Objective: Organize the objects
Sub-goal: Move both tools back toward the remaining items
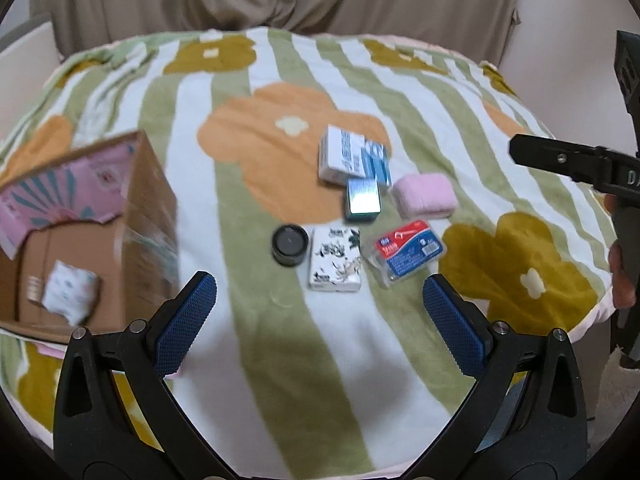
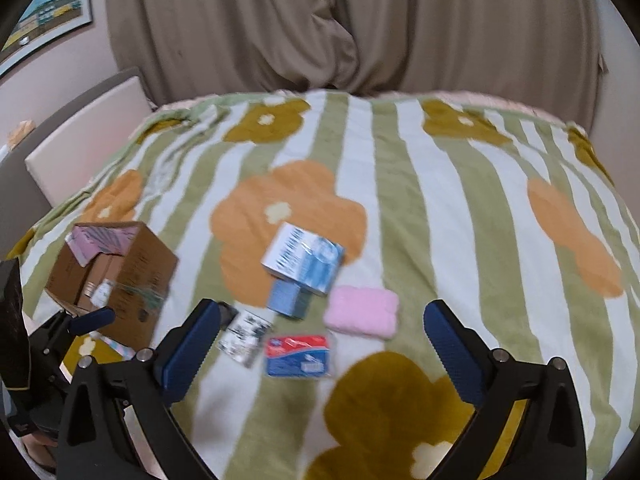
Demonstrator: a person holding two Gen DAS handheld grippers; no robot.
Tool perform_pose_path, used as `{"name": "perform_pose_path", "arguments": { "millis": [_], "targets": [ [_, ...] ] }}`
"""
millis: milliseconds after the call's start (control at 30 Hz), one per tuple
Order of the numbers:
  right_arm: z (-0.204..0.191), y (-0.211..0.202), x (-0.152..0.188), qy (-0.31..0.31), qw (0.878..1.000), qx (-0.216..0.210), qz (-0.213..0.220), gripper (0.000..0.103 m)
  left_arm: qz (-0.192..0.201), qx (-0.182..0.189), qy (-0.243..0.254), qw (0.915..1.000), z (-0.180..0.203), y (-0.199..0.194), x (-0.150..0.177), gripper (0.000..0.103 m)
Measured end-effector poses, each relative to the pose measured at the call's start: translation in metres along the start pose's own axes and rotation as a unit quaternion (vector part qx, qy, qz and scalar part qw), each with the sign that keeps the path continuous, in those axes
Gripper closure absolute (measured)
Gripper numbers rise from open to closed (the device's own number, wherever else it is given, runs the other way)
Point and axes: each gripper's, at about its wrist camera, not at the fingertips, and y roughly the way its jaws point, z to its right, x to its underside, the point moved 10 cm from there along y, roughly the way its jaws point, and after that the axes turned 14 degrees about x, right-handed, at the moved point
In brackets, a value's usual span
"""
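Striped green-and-white blanket (image 1: 304, 360) with orange and olive flowers covers the work surface; tan curtain (image 2: 340, 28) behind. Left gripper (image 1: 320, 300) hangs above the blanket, jaws spread wide, blue pads bare, nothing between them. Right gripper (image 2: 322, 328) likewise spread wide and empty; no earlier view to compare. In the left view, the right gripper shows as a black finger entering from the right edge, well apart from the objects. Cardboard box (image 1: 96, 240) sits at the left, open, with pink printed flaps; a small white patterned packet (image 1: 70, 294) lies inside it. Loose cluster at centre of the blanket: a white-and-blue carton (image 1: 352, 156) farthest from the grippers, a small shiny teal tin (image 1: 362, 200) touching its near edge, a pink folded cloth (image 1: 426, 196) just right of the tin. Nearer row: a small black round jar (image 1: 290, 245), a white tissue pack with dark print (image 1: 335, 260) just beside it, then a clear packet with red-and-blue label (image 1: 408, 252) tilted on the right. Right view is motion-blurred; the jar is mostly hidden there behind the gripper's left finger.
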Motion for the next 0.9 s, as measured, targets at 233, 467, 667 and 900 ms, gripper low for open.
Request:
{"name": "perform_pose_path", "arguments": {
  "millis": [233, 467, 667, 900],
  "targets": [
    [0.020, 0.026, 0.018, 0.015, 1.000, -0.005, -0.020, 0.002, -0.028, -0.001, -0.018, 0.9995, -0.008, 0.042, 0.013, 0.005],
    [0.023, 0.057, 0.030, 0.025, 0.999, -0.012, -0.035, 0.002, -0.046, 0.004, -0.024, 0.9987, -0.015, 0.070, 0.022, 0.010],
    [0.027, 0.080, 0.036, 0.033, 0.998, -0.009, -0.053, 0.002, -0.061, 0.008, -0.029, 0.9977, -0.019, 0.089, 0.026, 0.011],
    [0.024, 0.106, 0.039, 0.029, 0.997, -0.009, -0.074, 0.002, -0.074, 0.014, -0.034, 0.9966, -0.022, 0.105, 0.027, 0.022]
  ]
}}
